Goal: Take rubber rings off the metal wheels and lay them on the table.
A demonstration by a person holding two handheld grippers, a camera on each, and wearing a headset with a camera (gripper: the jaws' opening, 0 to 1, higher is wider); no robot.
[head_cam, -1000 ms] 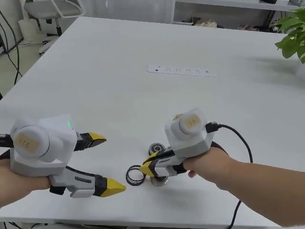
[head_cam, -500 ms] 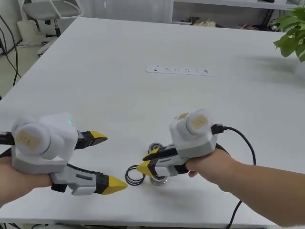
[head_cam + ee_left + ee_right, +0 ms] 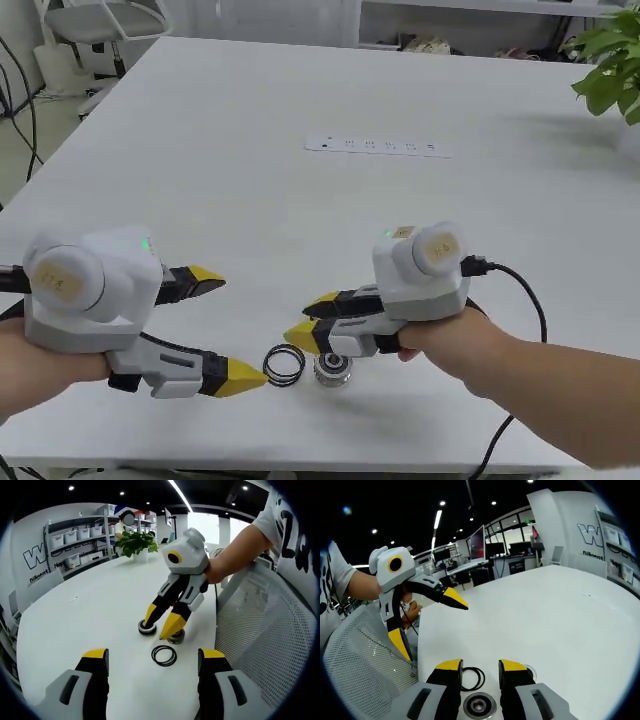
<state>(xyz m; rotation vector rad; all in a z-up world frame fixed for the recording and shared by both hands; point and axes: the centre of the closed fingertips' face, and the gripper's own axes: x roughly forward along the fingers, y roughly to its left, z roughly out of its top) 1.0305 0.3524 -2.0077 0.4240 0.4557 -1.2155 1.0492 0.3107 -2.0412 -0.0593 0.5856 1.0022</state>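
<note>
Two thin black rubber rings (image 3: 284,363) lie flat and overlapping on the smooth white table (image 3: 300,200), low in the head view and off any wheel. Just to their right in the frame stands a small round metal wheel (image 3: 332,369), silvery, with a dark hub. In the left gripper view a second metal wheel (image 3: 147,628), with a dark band round it, sits close beside the first, up and to the left of it.

The right gripper (image 3: 310,320), white-bodied with black jaws tipped in yellow, reaches in from the right of the head view with its jaws parted and nothing between them. Its tips hang over the two wheels; whether the lower tip touches the nearer wheel I cannot tell, as the tip covers that spot. The left gripper (image 3: 222,326), at the lower left, has its jaws spread wide and holds nothing, and its lower tip is just beside the rings.

A flat white power strip (image 3: 378,147) lies well up the table. A leafy green plant (image 3: 608,70) fills the upper right corner. A black cable (image 3: 515,295) trails from the right gripper.
</note>
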